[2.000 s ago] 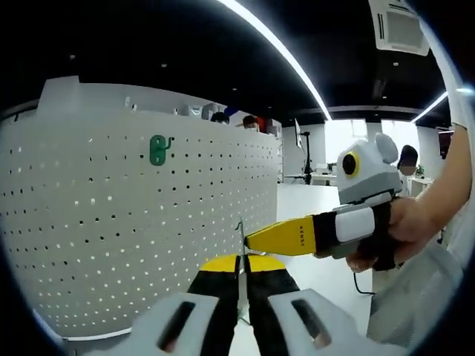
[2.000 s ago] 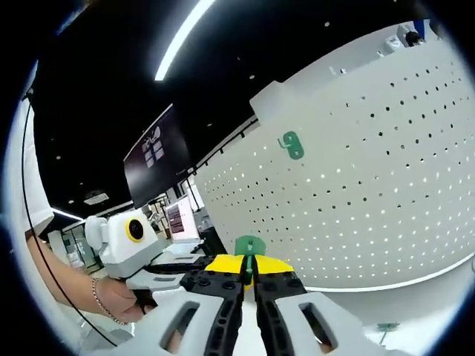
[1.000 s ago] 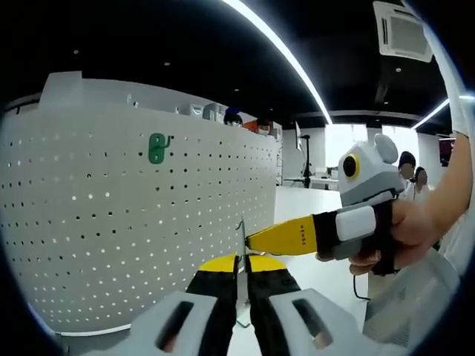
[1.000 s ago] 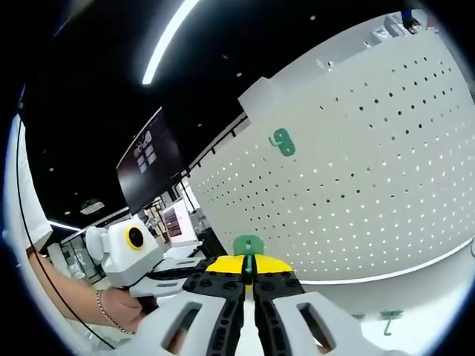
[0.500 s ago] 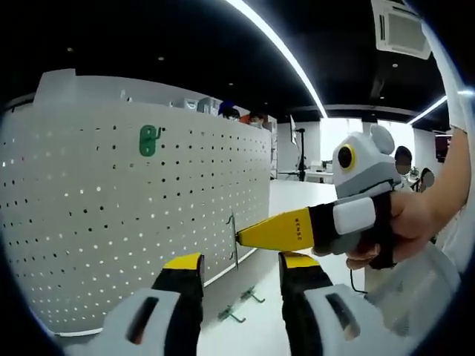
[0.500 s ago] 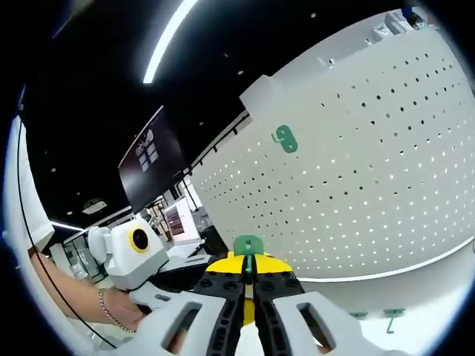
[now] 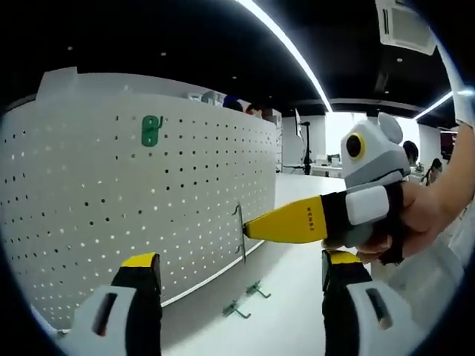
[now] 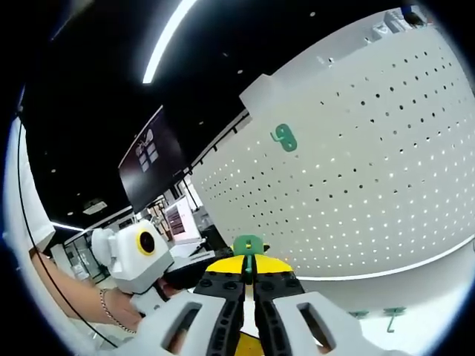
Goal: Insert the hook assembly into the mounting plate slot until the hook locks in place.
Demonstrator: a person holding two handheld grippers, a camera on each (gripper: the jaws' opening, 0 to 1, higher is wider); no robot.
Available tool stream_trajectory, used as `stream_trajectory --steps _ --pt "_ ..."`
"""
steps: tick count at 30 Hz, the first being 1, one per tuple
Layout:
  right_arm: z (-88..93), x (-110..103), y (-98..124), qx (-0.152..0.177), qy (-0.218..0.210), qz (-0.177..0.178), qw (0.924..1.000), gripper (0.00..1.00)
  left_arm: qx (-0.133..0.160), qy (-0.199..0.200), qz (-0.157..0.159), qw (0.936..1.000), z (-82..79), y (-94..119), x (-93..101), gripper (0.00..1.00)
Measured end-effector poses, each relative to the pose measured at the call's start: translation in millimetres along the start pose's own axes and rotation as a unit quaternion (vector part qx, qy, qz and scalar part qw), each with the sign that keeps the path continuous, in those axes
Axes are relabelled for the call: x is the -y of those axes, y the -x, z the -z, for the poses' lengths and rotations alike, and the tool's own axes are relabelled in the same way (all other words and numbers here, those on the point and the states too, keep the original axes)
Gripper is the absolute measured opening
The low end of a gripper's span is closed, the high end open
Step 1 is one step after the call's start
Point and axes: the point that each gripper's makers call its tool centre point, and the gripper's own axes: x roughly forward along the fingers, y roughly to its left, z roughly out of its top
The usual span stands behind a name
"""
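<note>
**Right gripper pinches hook at pegboard, left gripper wide apart**

We see the left gripper (image 7: 241, 278) with jaws spread, nothing between them. The right gripper (image 7: 249, 230) is clamped on a thin metal hook with green plate (image 8: 249, 245), just ahead of the white perforated pegboard panel (image 7: 89, 215). A green plastic hook (image 7: 151, 130) sits on the panel, up and left of the left gripper. Two spare green-based hooks (image 7: 245, 300) lie on the white tabletop (image 7: 289, 326) ahead of it.
</note>
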Motion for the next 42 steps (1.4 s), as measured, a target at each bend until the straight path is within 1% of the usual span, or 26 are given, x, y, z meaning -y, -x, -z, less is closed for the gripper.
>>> stream_trajectory --steps 2,7,8,11,12,13,14,15,17,18,24,27,31,35,42 --pt "-0.1 0 0 0.000 0.000 0.000 1.0000 0.00 -0.001 0.002 0.000 1.0000 0.7 0 0.0 0.99" --pt "-2.5 0 0 0.000 0.003 0.001 1.0000 0.00 -0.003 0.002 0.002 1.0000 1.8 -1 0.9 0.98" --pt "-4.6 0 0 0.001 0.014 0.004 0.9999 0.00 -0.005 0.000 0.001 1.0000 2.3 -1 0.8 0.98" --pt "-8.8 -2 0 -0.009 0.075 0.018 0.9970 0.00 -0.005 0.002 0.000 1.0000 2.4 -1 0.0 0.97" --pt "-10.7 -1 0 -0.010 0.097 0.027 0.9949 0.00 -0.006 0.003 0.001 1.0000 2.7 -1 -0.1 0.97" --pt "-11.3 0 0 -0.022 0.129 0.042 0.9905 0.00 -0.008 0.002 0.001 1.0000 3.7 -1 -0.2 0.97" --pt "-12.1 1 0 -0.029 0.161 0.052 0.9852 0.00 -0.010 0.001 0.001 1.0000 4.2 -1 -0.3 0.97" --pt "-13.2 0 0 -0.037 0.195 0.063 0.9781 0.00 -0.011 0.001 0.000 0.9999 4.7 -1 -0.5 0.97" --pt "-15.9 0 -1 -0.039 0.237 0.077 0.9677 0.00 -0.012 0.002 -0.001 0.9999 5.3 -1 -0.7 0.97" --pt "-16.6 0 -1 -0.039 0.241 0.082 0.9663 0.00 -0.012 0.002 0.000 0.9999 5.6 -1 -0.6 0.97" --pt "-15.2 2 -2 -0.040 0.223 0.077 0.9710 0.00 -0.014 0.001 -0.001 0.9999 6.4 0 -0.5 0.96" --pt "-19.3 4 -3 -0.035 0.217 0.079 0.9724 0.00 -0.015 0.003 0.000 0.9999 7.3 0 -0.3 0.95" --pt "-27.5 11 -4 -0.028 0.205 0.089 0.9743 0.00 -0.018 0.002 0.000 0.9998 9.0 2 0.0 0.95" --pt "-35.4 17 -3 -0.021 0.206 0.101 0.9731 0.00 -0.015 0.002 -0.002 0.9999 9.1 3 -0.8 0.94" --pt "-46.3 26 -5 -0.014 0.198 0.114 0.9734 0.00 -0.017 0.008 -0.005 0.9998 13.5 5 -2.7 0.93"
